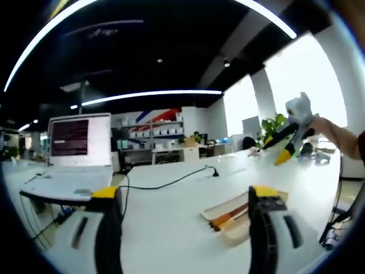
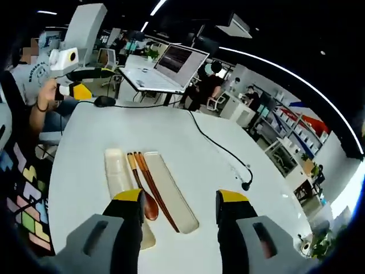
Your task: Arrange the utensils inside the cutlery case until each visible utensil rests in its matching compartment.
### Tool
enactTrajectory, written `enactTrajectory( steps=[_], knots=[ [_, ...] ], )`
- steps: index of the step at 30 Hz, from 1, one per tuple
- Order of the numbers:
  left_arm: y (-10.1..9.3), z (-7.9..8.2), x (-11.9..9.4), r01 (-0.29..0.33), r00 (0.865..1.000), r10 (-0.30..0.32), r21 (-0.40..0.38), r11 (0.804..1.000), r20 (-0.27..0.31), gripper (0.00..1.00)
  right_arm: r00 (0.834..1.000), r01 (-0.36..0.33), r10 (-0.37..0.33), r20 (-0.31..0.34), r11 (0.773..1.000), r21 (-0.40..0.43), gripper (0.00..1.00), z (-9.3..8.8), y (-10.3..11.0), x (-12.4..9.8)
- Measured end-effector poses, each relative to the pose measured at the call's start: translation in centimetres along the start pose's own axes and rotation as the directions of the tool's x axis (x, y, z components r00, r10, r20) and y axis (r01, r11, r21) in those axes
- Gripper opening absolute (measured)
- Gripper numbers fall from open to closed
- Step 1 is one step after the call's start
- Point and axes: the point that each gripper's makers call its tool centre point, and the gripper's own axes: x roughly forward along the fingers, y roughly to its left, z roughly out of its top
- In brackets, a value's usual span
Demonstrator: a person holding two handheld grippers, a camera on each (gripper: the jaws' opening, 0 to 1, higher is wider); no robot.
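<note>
Near end of the cutlery case [image 1: 242, 220] hidden behind the left gripper's [image 1: 185, 200] right jaw; spoon bowl and utensil tips unseen there. In the right gripper view, part of the spoon [image 2: 142, 188] bowl covered by the right gripper's [image 2: 179, 200] left jaw, along with the near end of the lid [image 2: 122, 182]. Laptop [image 1: 77, 154] screen text too blurred to read. Far shelves [image 1: 151, 131] too small to make out contents.

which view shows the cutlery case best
The right gripper view: the cutlery case lies lengthwise on the white table, seen from above, with the wooden spoon and chopsticks clear. The left gripper view catches the case low, partly hidden behind a jaw.
</note>
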Motion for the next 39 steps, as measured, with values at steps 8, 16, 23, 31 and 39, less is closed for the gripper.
enactTrajectory(
  steps=[8,16,23,31,39],
  knots=[
    [-0.4,0.0,0.0,0.03,1.0,-0.03,-0.003,1.0,-0.003,0.93,0.988,-0.131,0.126,-0.086,0.99,-0.047,0.32,0.5,0.9,3.5],
    [0.0,0.2,0.0,0.036,0.999,-0.036,-0.024,0.999,0.011,0.91,0.952,-0.275,0.258,-0.166,0.957,-0.089,0.2,0.1,2.6,6.5],
    [-0.1,-0.1,0.1,0.044,0.999,-0.044,-0.026,0.999,0.001,0.9,0.903,-0.381,0.349,-0.252,0.92,-0.091,0.12,-0.6,4.7,9.6],
    [-1.2,-0.2,0.3,0.074,0.997,-0.074,-0.031,0.997,-0.001,0.88,0.853,-0.473,0.42,-0.311,0.873,-0.118,0.12,-2.2,6.8,12.7],
    [-1.0,-0.4,0.3,0.074,0.997,-0.074,-0.035,0.997,-0.007,0.87,0.823,-0.509,0.455,-0.339,0.856,-0.088,0.08,-3.0,7.2,13.8]
  ],
)
